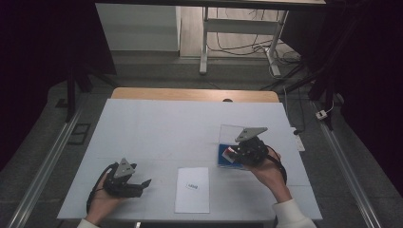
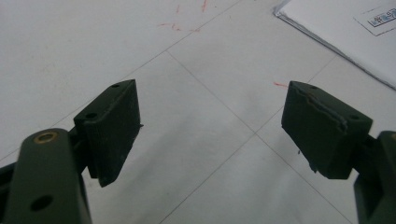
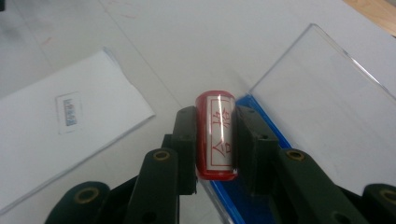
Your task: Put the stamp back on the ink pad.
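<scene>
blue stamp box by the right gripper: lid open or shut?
Open. The clear lid stands tilted up and back from the blue box, and the right gripper holds a red stamp at its near edge.

From my seat I see a white sheet (image 1: 157, 128) covering the table, its wooden edge (image 1: 190, 94) showing at the far side. Thin seams (image 2: 210, 93) cross the sheet, and faint red pen marks (image 2: 177, 25) dot it. Beyond stands a white desk frame (image 1: 204, 47) with loose cables (image 1: 237, 47) on the floor. Metal rails (image 1: 43, 171) flank the table left and right.
</scene>
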A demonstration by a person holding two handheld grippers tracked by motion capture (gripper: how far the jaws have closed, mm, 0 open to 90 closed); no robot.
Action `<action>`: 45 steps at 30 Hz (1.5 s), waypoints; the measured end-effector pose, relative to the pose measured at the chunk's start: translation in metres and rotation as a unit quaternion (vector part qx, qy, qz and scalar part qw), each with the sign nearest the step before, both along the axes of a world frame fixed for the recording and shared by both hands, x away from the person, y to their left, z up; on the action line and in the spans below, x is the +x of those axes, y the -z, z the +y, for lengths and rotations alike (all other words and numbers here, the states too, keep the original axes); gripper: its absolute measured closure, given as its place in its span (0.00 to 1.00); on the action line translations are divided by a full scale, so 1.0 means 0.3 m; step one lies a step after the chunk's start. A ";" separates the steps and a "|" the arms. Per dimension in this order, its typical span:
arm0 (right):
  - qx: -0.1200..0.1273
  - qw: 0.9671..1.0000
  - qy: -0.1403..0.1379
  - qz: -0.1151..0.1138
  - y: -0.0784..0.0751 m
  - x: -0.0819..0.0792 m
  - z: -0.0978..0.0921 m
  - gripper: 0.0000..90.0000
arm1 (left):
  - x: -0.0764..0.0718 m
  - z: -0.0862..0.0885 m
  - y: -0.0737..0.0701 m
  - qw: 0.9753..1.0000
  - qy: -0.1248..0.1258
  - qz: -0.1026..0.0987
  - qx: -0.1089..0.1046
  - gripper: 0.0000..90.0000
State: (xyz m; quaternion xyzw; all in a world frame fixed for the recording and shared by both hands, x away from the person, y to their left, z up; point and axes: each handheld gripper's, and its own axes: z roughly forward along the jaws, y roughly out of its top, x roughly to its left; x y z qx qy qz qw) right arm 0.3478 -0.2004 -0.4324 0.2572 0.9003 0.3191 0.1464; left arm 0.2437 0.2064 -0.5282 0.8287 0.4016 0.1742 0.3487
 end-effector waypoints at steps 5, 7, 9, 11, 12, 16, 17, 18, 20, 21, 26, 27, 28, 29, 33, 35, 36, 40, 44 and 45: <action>-0.008 1.000 0.014 0.004 0.022 0.021 -0.021 0.77 | 0.000 -0.001 0.000 1.000 0.001 0.000 0.001 0.22; -0.011 1.000 0.018 0.005 0.028 0.028 -0.029 0.77 | 0.000 -0.001 0.000 1.000 0.001 0.000 0.001 0.22; -0.012 1.000 0.023 0.006 0.033 0.032 -0.035 0.77 | 0.000 -0.002 0.000 1.000 0.001 0.000 0.003 0.22; -0.013 1.000 0.027 0.006 0.035 0.037 -0.042 0.77 | 0.000 -0.002 0.001 1.000 0.001 0.001 0.005 0.22; -0.014 1.000 0.027 0.007 0.036 0.039 -0.045 0.77 | 0.000 -0.002 0.001 1.000 0.001 0.001 0.005 0.22; -0.018 0.999 0.035 0.006 0.045 0.049 -0.055 0.77 | 0.000 -0.003 0.002 1.000 0.001 0.001 0.006 0.22; -0.020 0.999 0.038 0.006 0.048 0.051 -0.057 0.77 | 0.000 -0.003 0.002 1.000 0.001 0.001 0.007 0.22; -0.020 0.999 0.040 0.004 0.051 0.053 -0.059 0.77 | 0.000 -0.004 0.002 1.000 0.001 0.000 0.008 0.22; -0.023 0.999 0.046 0.000 0.059 0.057 -0.061 0.77 | 0.000 -0.004 0.002 1.000 0.002 0.001 0.008 0.22; -0.024 0.999 0.048 -0.001 0.063 0.059 -0.062 0.77 | 0.000 -0.004 0.002 1.000 0.002 0.001 0.008 0.22; -0.033 0.998 0.053 -0.002 0.085 0.071 -0.060 0.77 | 0.000 -0.004 0.003 1.000 0.002 0.002 0.007 0.22; -0.034 0.998 0.054 0.000 0.089 0.073 -0.058 0.77 | 0.001 -0.004 0.004 1.000 0.002 0.002 0.008 0.22; -0.034 0.998 0.056 0.000 0.093 0.073 -0.057 0.77 | 0.001 -0.004 0.004 1.000 0.002 0.003 0.008 0.22; -0.035 0.998 0.056 -0.001 0.098 0.074 -0.056 0.77 | 0.001 -0.004 0.004 1.000 0.003 0.003 0.008 0.22; -0.041 0.998 0.056 0.004 0.114 0.079 -0.052 0.77 | 0.001 -0.004 0.005 1.000 0.005 0.006 0.010 0.22; -0.039 0.998 0.056 0.004 0.116 0.080 -0.052 0.77 | 0.001 -0.005 0.005 1.000 0.004 0.006 0.009 0.22; -0.039 0.998 0.056 0.003 0.116 0.080 -0.052 0.77 | 0.001 -0.005 0.006 1.000 0.005 0.006 0.009 0.22; -0.035 0.998 0.053 0.003 0.116 0.078 -0.050 0.75 | 0.001 -0.005 0.006 1.000 0.005 0.006 0.009 0.22; -0.021 0.998 0.054 -0.001 0.110 0.076 -0.051 0.63 | 0.001 -0.004 0.006 1.000 0.004 0.006 0.009 0.22; -0.016 0.998 0.054 -0.001 0.108 0.076 -0.052 0.61 | 0.002 -0.004 0.006 1.000 0.004 0.006 0.008 0.22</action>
